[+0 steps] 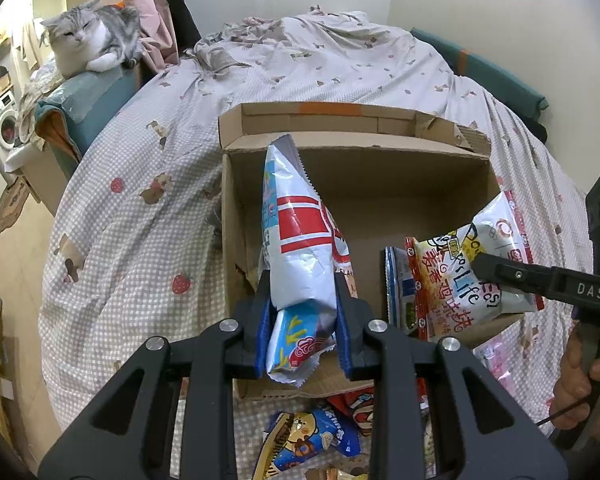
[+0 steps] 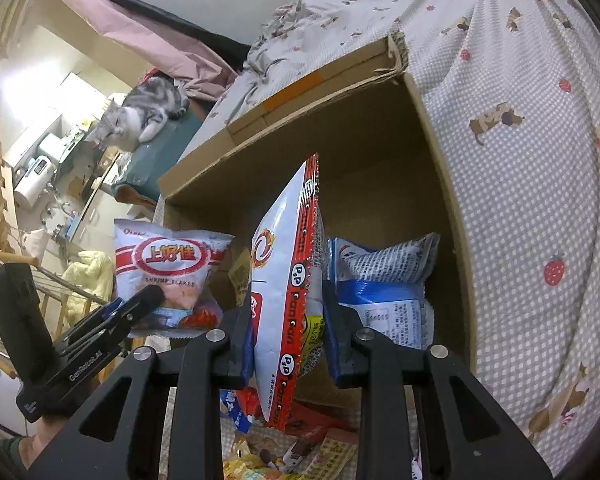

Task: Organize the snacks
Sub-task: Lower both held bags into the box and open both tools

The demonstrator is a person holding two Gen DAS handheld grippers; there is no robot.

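An open cardboard box (image 1: 380, 184) lies on the bed. My left gripper (image 1: 303, 300) is shut on a white, red and blue shrimp flakes bag (image 1: 300, 240), held over the box's left part. From the right, my right gripper (image 1: 485, 265) is shut on a white and red noodle snack bag (image 1: 460, 276) over the box's right part. In the right wrist view the right gripper (image 2: 288, 320) pinches that noodle snack bag (image 2: 284, 264) edge-on. The left gripper (image 2: 150, 298) holds the shrimp flakes bag (image 2: 168, 264) at the left. A blue and white packet (image 2: 384, 280) stands inside the box (image 2: 360, 140).
Several loose snack packets (image 1: 312, 436) lie on the checked quilt (image 1: 140, 220) in front of the box. A grey and white cat (image 1: 88, 40) rests on a teal cushion left of the bed. A washing machine (image 1: 2, 128) stands far left.
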